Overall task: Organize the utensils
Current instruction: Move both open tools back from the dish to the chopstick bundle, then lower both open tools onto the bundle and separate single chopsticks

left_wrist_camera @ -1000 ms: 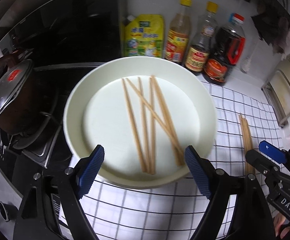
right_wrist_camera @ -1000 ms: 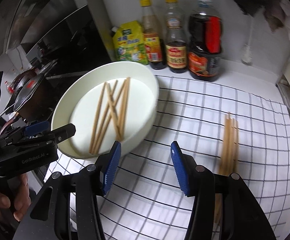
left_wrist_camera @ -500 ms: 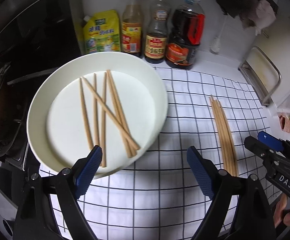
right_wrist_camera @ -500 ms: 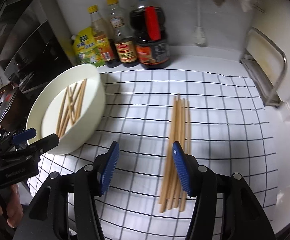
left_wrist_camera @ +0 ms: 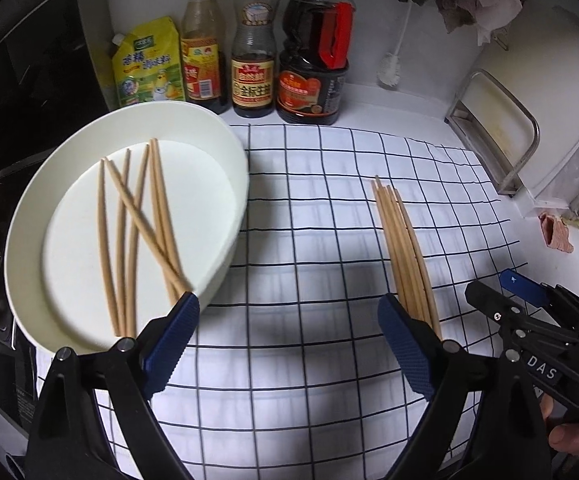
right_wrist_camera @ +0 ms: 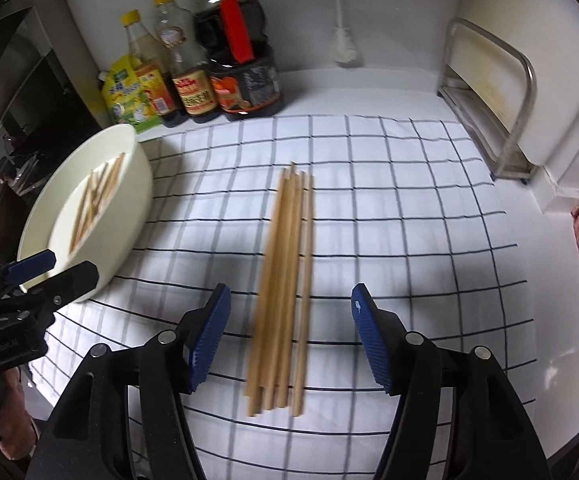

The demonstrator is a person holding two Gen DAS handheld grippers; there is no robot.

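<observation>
Left wrist view: left gripper (left_wrist_camera: pixel 287 338) empty, jaws wide and opening. Bowl (left_wrist_camera: pixel 229 216) at left holds crossed chopsticks (left_wrist_camera: pixel 133 232); a sorted bundle (left_wrist_camera: pixel 405 256) lies on the checked cloth (left_wrist_camera: pixel 309 220), just beyond the right-hand finger.

Right wrist view: right gripper (right_wrist_camera: pixel 289 334) empty, jaws opening, astride the bundle (right_wrist_camera: pixel 285 280). Bundle's long axis runs away from the jaws, near ends between the fingers. Right hand judged nearer the bundle, left nearer the bowl (right_wrist_camera: pixel 137 184).

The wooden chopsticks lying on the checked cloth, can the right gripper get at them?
Probably yes. The bundle of wooden chopsticks lies bare on the white checked cloth, nothing covering it, right ahead of the right gripper, whose jaws are opening on either side without touching.
</observation>
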